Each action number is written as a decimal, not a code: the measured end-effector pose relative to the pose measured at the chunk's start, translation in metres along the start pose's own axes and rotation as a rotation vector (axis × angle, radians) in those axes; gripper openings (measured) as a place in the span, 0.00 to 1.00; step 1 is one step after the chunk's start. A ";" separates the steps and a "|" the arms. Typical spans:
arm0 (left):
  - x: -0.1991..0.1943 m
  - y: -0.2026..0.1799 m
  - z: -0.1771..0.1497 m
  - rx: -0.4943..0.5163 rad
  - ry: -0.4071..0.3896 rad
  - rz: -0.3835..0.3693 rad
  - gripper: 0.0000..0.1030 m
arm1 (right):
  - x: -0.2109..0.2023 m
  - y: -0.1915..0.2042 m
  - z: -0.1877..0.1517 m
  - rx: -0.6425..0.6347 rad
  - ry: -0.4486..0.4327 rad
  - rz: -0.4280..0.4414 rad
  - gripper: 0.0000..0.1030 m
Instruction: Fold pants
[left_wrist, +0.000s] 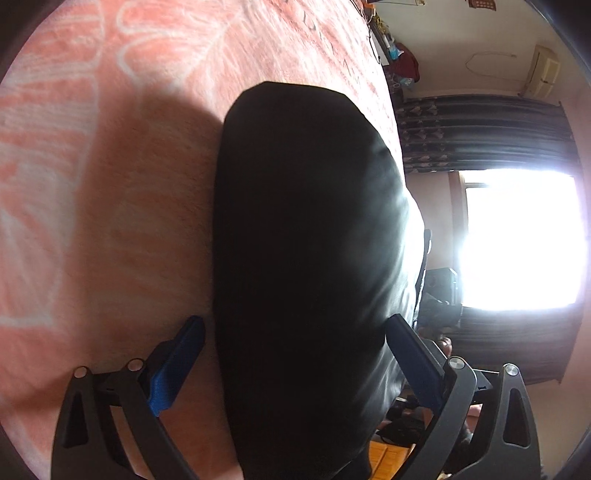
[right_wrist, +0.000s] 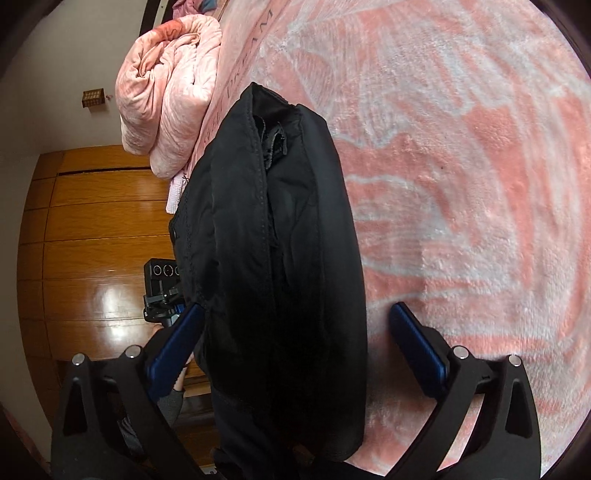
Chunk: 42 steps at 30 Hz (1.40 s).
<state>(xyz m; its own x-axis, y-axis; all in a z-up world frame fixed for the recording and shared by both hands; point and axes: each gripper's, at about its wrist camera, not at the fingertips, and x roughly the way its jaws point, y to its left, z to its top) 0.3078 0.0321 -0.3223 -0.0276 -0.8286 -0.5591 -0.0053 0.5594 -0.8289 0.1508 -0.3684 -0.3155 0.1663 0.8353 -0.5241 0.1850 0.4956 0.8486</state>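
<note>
Item: black pants (right_wrist: 280, 236), seen lying on a pink patterned blanket (right_wrist: 461, 166) that covers a bed, close to the bed's edge. In the right wrist view a stitched seam and an open end with dark inner layers are shown at the far end, so several thicknesses of cloth appear to be stacked; how many folds are already made cannot be told. In the left wrist view the same garment (left_wrist: 306, 236) is presented as a smooth dark mass with a faint sheen. Left gripper (left_wrist: 295, 354): blue fingers (left_wrist: 177, 362) spread wide, one to each side of the bundle; whether the pads touch the cloth cannot be told. Right gripper (right_wrist: 295, 343): likewise spread, jaws astride the near end, nothing pinched. Handling, as judged: the fabric is taken to be soft, limp and light, somewhat slick, not fragile; it would be expected to sag and slide apart if lifted by a single layer. Hold is best taken at the stitched seam or across all layers at a corner of the near end, with both grippers level. Also noted: a rolled pink quilt (right_wrist: 170, 92) beyond the pants, a wooden floor (right_wrist: 92, 258), a bright window (left_wrist: 521, 240) and dark curtain (left_wrist: 480, 133).
</note>
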 end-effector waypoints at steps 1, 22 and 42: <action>0.001 0.001 0.000 -0.006 0.001 -0.013 0.96 | 0.002 0.001 0.001 -0.003 0.006 -0.003 0.98; 0.008 -0.032 -0.021 0.062 -0.044 0.071 0.49 | 0.028 0.040 0.002 -0.117 0.008 -0.003 0.46; -0.075 -0.065 -0.005 0.163 -0.134 0.119 0.40 | 0.037 0.144 0.055 -0.282 0.008 0.002 0.39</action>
<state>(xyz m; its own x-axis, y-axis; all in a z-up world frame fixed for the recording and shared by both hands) 0.3056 0.0586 -0.2265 0.1149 -0.7583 -0.6417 0.1521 0.6518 -0.7430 0.2364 -0.2790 -0.2171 0.1589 0.8375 -0.5229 -0.0923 0.5399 0.8367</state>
